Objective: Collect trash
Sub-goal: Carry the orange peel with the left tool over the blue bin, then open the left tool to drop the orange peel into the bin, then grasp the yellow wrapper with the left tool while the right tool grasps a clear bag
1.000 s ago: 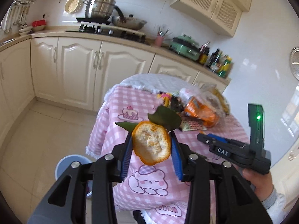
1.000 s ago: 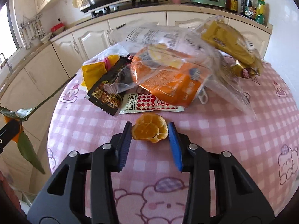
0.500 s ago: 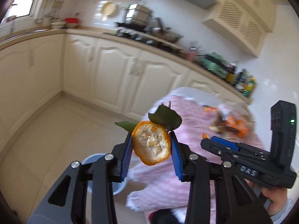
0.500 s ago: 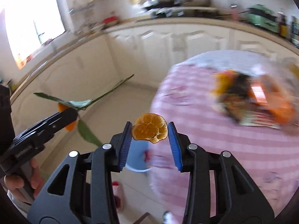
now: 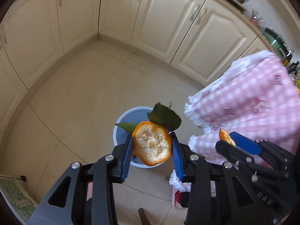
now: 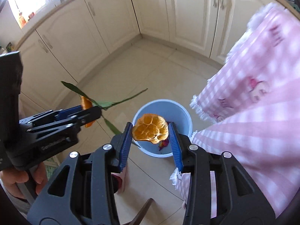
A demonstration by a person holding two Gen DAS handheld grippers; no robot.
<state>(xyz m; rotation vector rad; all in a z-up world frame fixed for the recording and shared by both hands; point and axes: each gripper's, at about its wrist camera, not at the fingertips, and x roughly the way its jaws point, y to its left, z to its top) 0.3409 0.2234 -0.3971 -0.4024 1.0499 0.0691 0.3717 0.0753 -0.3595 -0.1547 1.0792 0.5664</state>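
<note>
peels: 2 (one per gripper) | bin: 1

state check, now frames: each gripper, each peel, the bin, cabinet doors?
left gripper: shut on leafy orange peel
right gripper: shut on orange peel
blue bin: upright on floor, uncovered, some scraps inside
cabinet doors: closed
</note>
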